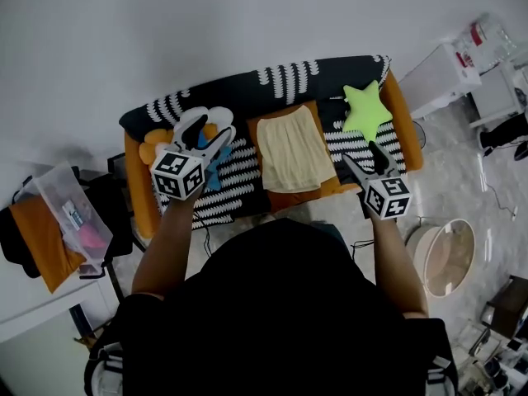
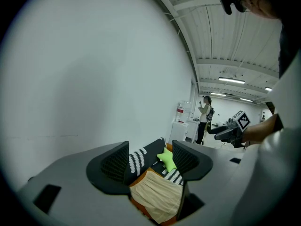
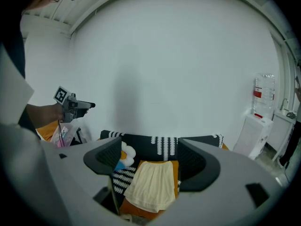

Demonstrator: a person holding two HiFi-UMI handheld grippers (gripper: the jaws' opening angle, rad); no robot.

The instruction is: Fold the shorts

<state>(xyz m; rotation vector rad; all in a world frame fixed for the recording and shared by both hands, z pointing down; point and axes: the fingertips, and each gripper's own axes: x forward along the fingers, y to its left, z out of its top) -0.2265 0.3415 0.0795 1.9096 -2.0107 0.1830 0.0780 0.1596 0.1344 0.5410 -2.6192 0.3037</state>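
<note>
The cream shorts [image 1: 293,148] lie flat on an orange cushion in the middle of the sofa [image 1: 144,209]. They also show between the jaws as the shorts [image 2: 157,194] in the left gripper view and the shorts [image 3: 153,182] in the right gripper view. My left gripper [image 1: 208,132] hovers open above the sofa's left part, well short of the cloth. My right gripper [image 1: 361,155] is held open to the right of the shorts. Neither holds anything. Each gripper view catches the other one in the air: the right gripper [image 2: 230,131], the left gripper [image 3: 75,106].
A striped black-and-white blanket [image 1: 231,180] covers the sofa. A green star pillow [image 1: 365,110] lies right of the shorts, a flower pillow [image 1: 216,115] left. A white cabinet [image 1: 441,77], a round white tub [image 1: 445,254] and a plastic bag [image 1: 70,213] flank the sofa. A person [image 2: 205,117] stands far off.
</note>
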